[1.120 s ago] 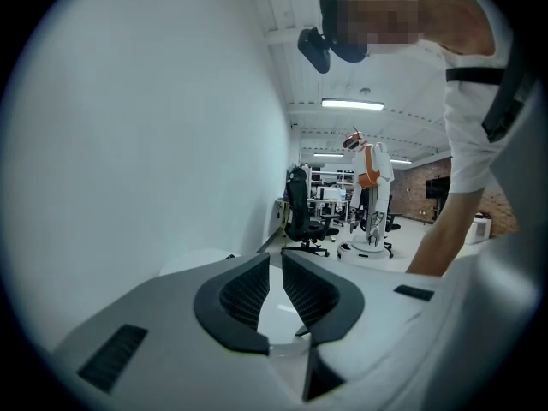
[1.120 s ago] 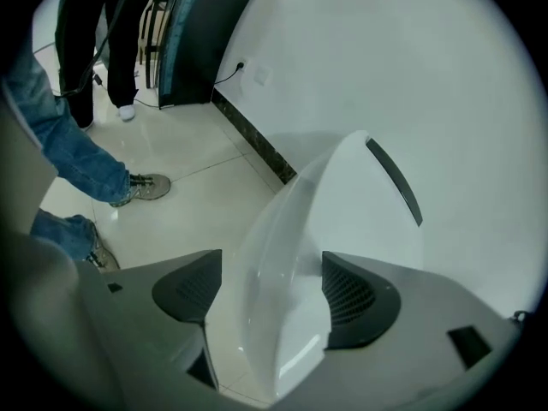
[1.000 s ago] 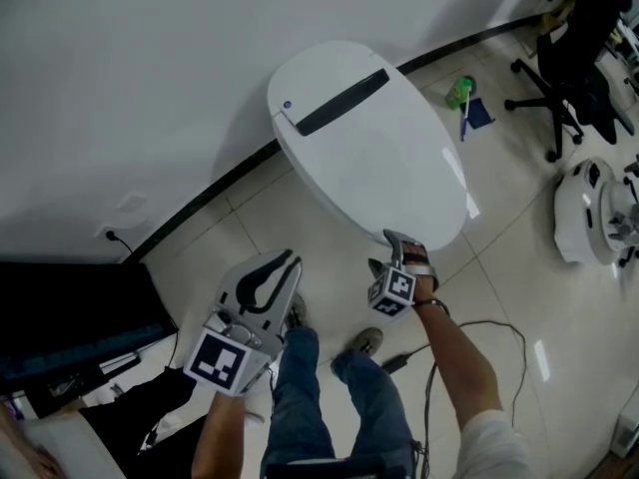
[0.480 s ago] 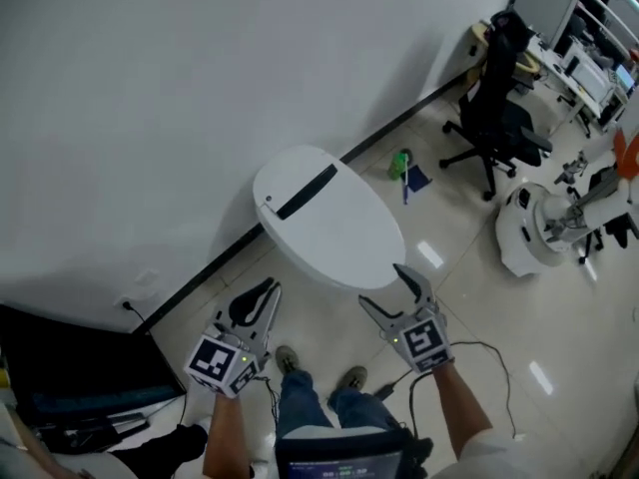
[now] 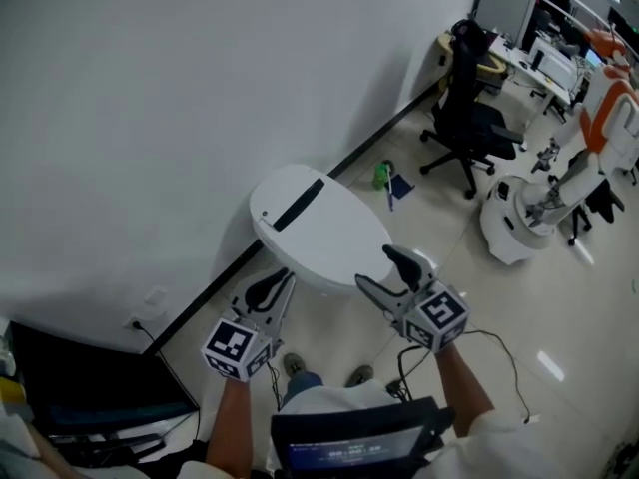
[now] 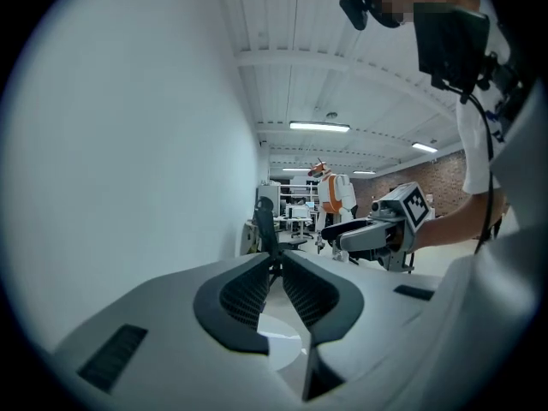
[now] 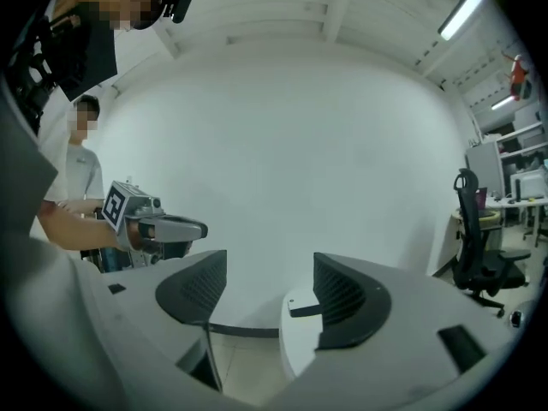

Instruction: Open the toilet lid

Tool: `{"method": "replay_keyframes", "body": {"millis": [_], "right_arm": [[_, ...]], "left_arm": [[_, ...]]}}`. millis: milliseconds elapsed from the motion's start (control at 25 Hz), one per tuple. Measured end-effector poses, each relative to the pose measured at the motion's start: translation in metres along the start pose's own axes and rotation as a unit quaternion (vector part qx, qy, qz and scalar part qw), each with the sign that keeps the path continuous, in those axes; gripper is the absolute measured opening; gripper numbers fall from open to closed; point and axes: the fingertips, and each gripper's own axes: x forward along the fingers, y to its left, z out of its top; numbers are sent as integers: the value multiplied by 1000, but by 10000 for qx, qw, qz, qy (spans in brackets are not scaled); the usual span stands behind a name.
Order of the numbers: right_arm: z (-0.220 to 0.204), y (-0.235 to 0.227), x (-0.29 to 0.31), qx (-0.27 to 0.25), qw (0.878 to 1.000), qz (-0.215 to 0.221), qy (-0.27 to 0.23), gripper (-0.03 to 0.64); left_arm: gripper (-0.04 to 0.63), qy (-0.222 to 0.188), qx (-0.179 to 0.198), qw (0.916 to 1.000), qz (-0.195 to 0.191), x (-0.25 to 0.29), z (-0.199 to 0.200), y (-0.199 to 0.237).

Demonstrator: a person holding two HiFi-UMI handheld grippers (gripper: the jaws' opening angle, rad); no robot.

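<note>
The white toilet [image 5: 324, 230] stands against the wall with its lid down and a black strip [image 5: 300, 206] near the back. Both grippers hang in the air above its near edge and touch nothing. My left gripper [image 5: 287, 276] is at the left, its fingertips together; its own view [image 6: 274, 258] shows the tips meeting with nothing held. My right gripper [image 5: 377, 267] is at the right with its jaws apart; they have just been closing a little and nothing is between them. Between them in the right gripper view [image 7: 270, 268] the toilet [image 7: 295, 336] shows below.
A black office chair [image 5: 464, 118], a white round robot base [image 5: 519, 218] and desks stand at the right. A green bottle [image 5: 382, 175] and a blue item [image 5: 399, 186] lie on the floor by the wall. A dark cabinet [image 5: 80, 387] is at the left.
Both grippers have risen away from the toilet. The right one left the lid's front edge and rolled over. The lid has stayed down.
</note>
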Motion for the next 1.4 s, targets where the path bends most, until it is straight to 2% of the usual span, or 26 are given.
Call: {"method": "replay_keyframes", "body": {"millis": [200,480,560,760,1080,1200,1400], "right_arm": [[-29,6,-12,103,9996,-18,257,318],[-32,6,-17,230,9994,-125,216,318],[-31,5,-15,234,9995,-136,183,318],[-35,7,-14,329,9992,-124,168,318],[-36,10,-13,365,9992,2,136,318],[-42,3,-19,455,9987,-200,110,318],[-70,-17,-38,1037,9927,-623,8,318]], "left_arm": [[41,88,-21,9999,-126,4,-14,-11],[40,157,-14,9997,-179,0,-14,-15],[3,184,-43,9995,-237,2,-13,-17],[44,-105,-81,9997,-199,3,1,-18],[44,-34,82,9997,-224,9,3,-19],[44,48,182,9995,-271,16,1,-24],[44,59,414,9984,-368,29,-7,-23]]}}
